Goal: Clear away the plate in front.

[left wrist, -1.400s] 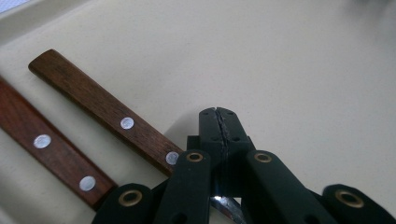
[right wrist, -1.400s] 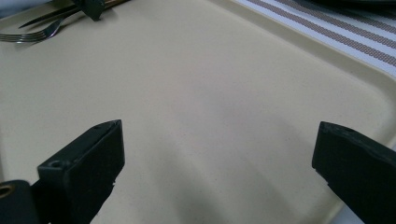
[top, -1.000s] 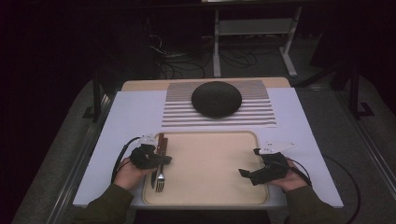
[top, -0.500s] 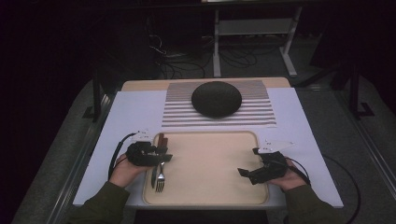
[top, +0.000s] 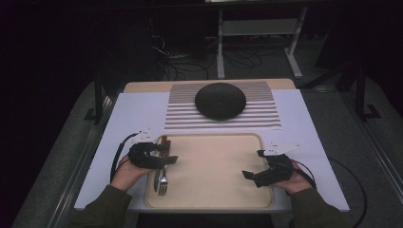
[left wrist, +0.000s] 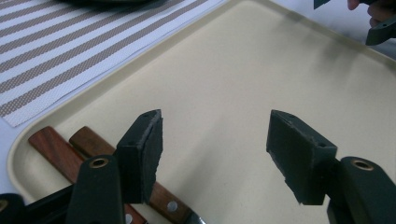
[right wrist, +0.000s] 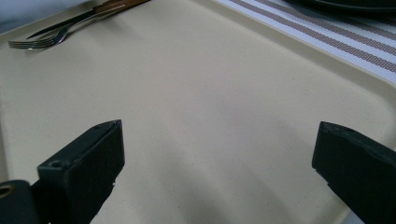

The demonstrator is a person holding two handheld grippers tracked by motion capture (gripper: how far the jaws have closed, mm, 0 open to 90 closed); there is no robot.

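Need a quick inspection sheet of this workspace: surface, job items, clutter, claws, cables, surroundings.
Surface: white table bearing a beige tray and a striped mat.
Job items: fork and knife, both wooden-handled, lying side by side at the tray's left edge.
Clutter: dark bowl upside down on the mat; nothing else seen.
Claws: left claw over the handles, jaws just opened, nothing between them. Right claw open above bare tray.
Cables: one black cable loops from the left claw; another trails from the right.
Surroundings: dark room, floor wiring, grey stand behind.
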